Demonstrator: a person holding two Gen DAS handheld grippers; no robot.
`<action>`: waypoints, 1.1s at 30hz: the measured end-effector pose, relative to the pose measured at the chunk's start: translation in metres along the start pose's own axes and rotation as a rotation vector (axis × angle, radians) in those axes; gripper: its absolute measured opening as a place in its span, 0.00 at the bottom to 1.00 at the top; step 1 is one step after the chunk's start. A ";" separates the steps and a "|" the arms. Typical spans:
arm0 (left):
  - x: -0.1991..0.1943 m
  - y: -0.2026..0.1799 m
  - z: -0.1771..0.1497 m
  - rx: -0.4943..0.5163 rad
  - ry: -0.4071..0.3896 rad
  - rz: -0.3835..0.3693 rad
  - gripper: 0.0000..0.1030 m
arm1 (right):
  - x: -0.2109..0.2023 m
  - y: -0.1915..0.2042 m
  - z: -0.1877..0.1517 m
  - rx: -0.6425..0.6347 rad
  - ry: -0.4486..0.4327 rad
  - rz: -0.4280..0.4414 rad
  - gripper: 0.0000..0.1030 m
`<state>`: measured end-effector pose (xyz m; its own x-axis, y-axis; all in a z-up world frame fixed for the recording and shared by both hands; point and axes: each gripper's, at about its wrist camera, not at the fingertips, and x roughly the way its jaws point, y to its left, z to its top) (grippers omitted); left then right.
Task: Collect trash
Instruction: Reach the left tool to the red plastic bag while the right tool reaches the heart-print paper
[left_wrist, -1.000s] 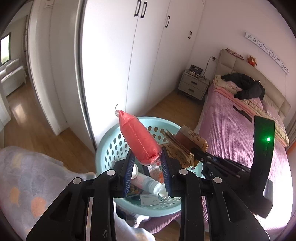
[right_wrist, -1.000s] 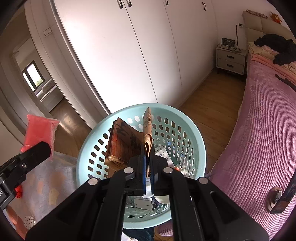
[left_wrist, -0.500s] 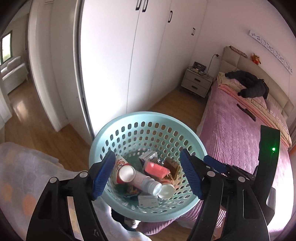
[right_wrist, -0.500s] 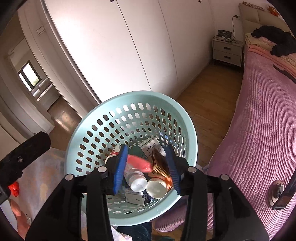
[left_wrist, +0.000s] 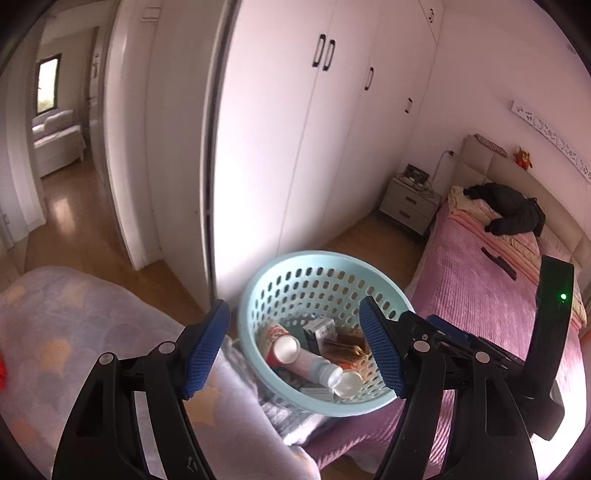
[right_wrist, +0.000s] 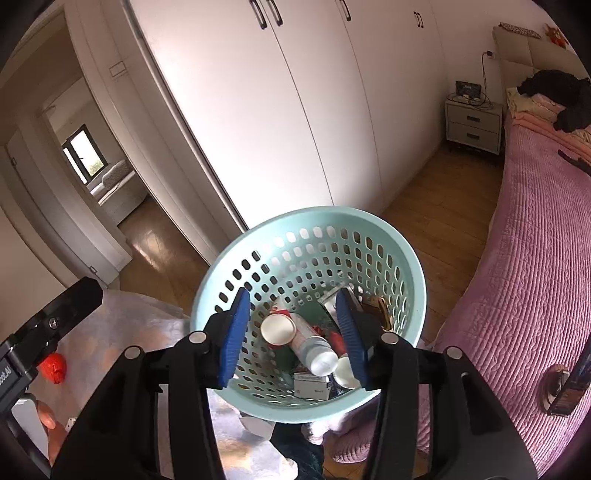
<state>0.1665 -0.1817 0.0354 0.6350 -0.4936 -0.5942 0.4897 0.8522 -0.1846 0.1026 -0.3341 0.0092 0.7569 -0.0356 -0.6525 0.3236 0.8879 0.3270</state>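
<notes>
A pale blue perforated basket (left_wrist: 295, 269) (right_wrist: 373, 225) stands at the foot of the bed and holds trash: a white bottle (left_wrist: 314, 367) (right_wrist: 314, 350), a paper cup (right_wrist: 277, 328), small boxes and wrappers. My left gripper (left_wrist: 295, 350) is open and empty, above and to the left of the basket. My right gripper (right_wrist: 291, 332) is open and empty, right above the basket's opening. A small red item (right_wrist: 53, 367) lies on the pale blanket at the left.
White wardrobe doors (left_wrist: 295, 129) stand behind the basket. A bed with a pink cover (left_wrist: 480, 295) (right_wrist: 535, 258) lies at the right, with black clothing (left_wrist: 513, 214) near the pillows. A nightstand (right_wrist: 472, 125) stands in the corner. A patterned blanket (left_wrist: 74, 332) lies at the left.
The left gripper let go of the red packet and the right gripper let go of the brown paper pack; both fell into the basket. Both grippers opened, and the left one drew back.
</notes>
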 end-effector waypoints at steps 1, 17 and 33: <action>-0.011 0.004 0.001 -0.009 -0.029 0.020 0.68 | -0.003 0.007 0.000 -0.007 0.000 0.019 0.50; -0.164 0.113 -0.022 -0.179 -0.244 0.180 0.78 | -0.046 0.178 -0.074 -0.367 0.031 0.281 0.55; -0.194 0.303 -0.077 -0.552 -0.175 0.405 0.81 | -0.018 0.298 -0.202 -0.555 0.223 0.419 0.57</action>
<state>0.1458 0.1853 0.0344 0.8125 -0.1001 -0.5743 -0.1511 0.9153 -0.3733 0.0706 0.0236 -0.0196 0.6016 0.3998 -0.6915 -0.3481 0.9104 0.2235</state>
